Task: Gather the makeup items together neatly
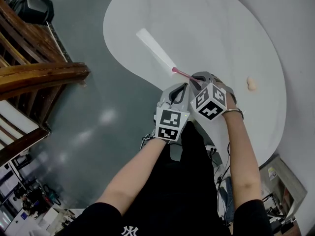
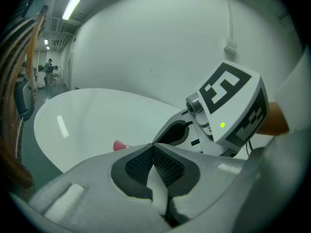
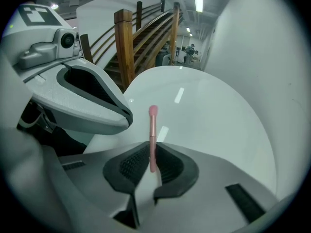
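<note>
the brush (image 3: 153,130) is a thin pink stick with a small soft head, so i judge it very light, stiff along the handle and a little slippery; it may turn or slide between the pads if it is held too near one end. the right gripper (image 3: 152,153) is clamped on the lower end of the handle, and the head points away over the white table (image 1: 221,28), near the table edge closest to the person. a hold nearer the middle of the handle would probably be steadier, and the soft head is better not squeezed. the left gripper (image 2: 153,147) has its jaws together with nothing between them, and it hangs just beside the right one. the right gripper view shows the grip itself: the handle runs straight between the two pads. the head view does not show this, because the marker cubes cover the jaws there; only the front part of the brush comes out from behind them. but only the head view shows a beige lump (image 1: 252,84), probably a sponge, lying on the table well apart to the right of the brush, so the things are not yet gathered. the left gripper view shows only the pink tip of the brush past its own jaws, and not the lump.
</note>
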Motion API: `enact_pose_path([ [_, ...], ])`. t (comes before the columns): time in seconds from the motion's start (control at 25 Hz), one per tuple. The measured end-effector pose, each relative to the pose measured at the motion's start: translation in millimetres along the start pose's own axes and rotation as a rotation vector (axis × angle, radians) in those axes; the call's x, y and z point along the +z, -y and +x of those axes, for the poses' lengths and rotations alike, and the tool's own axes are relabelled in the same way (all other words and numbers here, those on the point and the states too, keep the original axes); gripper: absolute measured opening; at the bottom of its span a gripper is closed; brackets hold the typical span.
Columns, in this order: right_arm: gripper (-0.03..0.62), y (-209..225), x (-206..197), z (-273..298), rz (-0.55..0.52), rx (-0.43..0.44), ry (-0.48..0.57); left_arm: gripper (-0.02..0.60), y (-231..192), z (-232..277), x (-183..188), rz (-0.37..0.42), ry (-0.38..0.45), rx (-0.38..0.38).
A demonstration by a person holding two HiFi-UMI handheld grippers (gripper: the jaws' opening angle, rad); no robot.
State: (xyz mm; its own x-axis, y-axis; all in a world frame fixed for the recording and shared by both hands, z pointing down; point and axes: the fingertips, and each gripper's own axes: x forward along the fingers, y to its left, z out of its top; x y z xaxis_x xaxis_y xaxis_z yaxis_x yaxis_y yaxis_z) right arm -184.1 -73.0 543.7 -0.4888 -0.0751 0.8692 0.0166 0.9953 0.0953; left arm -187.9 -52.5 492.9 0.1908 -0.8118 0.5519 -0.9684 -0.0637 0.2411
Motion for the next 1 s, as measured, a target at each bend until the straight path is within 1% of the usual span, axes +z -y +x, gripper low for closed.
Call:
enact_pose_path([
  [0.36,0.051,-1.7,-4.2,-3.7,0.118,-0.043,-0.002,0.009,-3.0,-2.4,-4.7,-0.006,-0.006,0.002],
  [0.64,0.051,-0.1,2.5,-24.2,0.225,-0.083,0.044,0.009,-0.2,-10.6,4.0,0.015,0.007,-0.014],
  [0.84,0.051,0.1,3.8,-43.0,0.361,-0.118,0.088,0.009,5.7,-16.2,8.7,0.042,0.018,-0.034],
  [1.0,0.051,-5.3,1.4,-61.6,0.517,-0.14,0.155,0.009,15.4,-23.0,13.4,0.067,0.029,-0.053],
])
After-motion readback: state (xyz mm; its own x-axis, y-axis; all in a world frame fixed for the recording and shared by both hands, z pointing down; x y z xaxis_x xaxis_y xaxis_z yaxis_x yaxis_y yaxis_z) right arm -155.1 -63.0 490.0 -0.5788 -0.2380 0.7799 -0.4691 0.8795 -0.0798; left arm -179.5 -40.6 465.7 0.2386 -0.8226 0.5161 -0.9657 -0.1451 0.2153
